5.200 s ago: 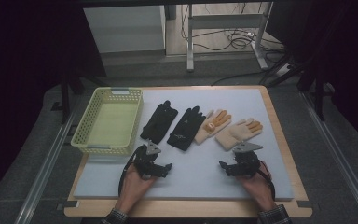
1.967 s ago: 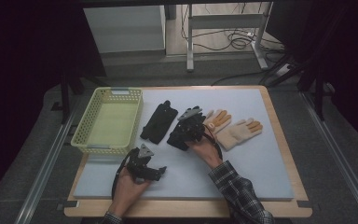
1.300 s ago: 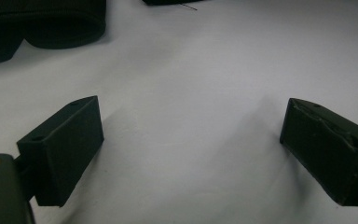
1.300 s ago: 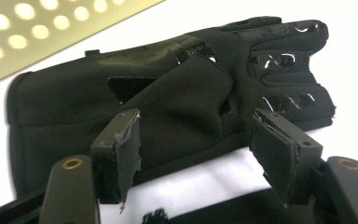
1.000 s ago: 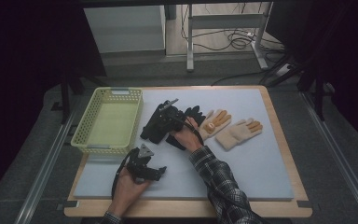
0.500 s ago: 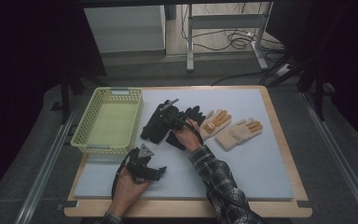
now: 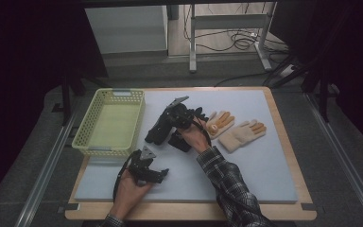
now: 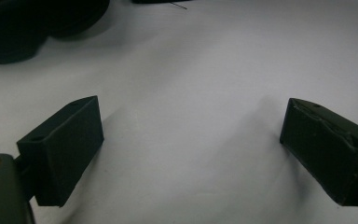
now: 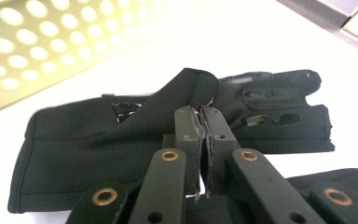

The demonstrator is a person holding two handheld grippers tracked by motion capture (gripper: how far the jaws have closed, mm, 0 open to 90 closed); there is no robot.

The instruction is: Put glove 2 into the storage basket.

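A fold of the black glove (image 9: 135, 135) is pinched in the right hand-held gripper (image 9: 200, 122), just right of the basket (image 7: 108, 122). Soft, light cloth: it will sag, so a thicker fold is advised. The left hand-held gripper (image 8: 191, 144) is held wide above the table (image 7: 246, 170).

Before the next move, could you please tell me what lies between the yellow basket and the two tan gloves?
In the high view, the two black gloves lie between the yellow basket and the tan gloves, with the right claw shut on one.
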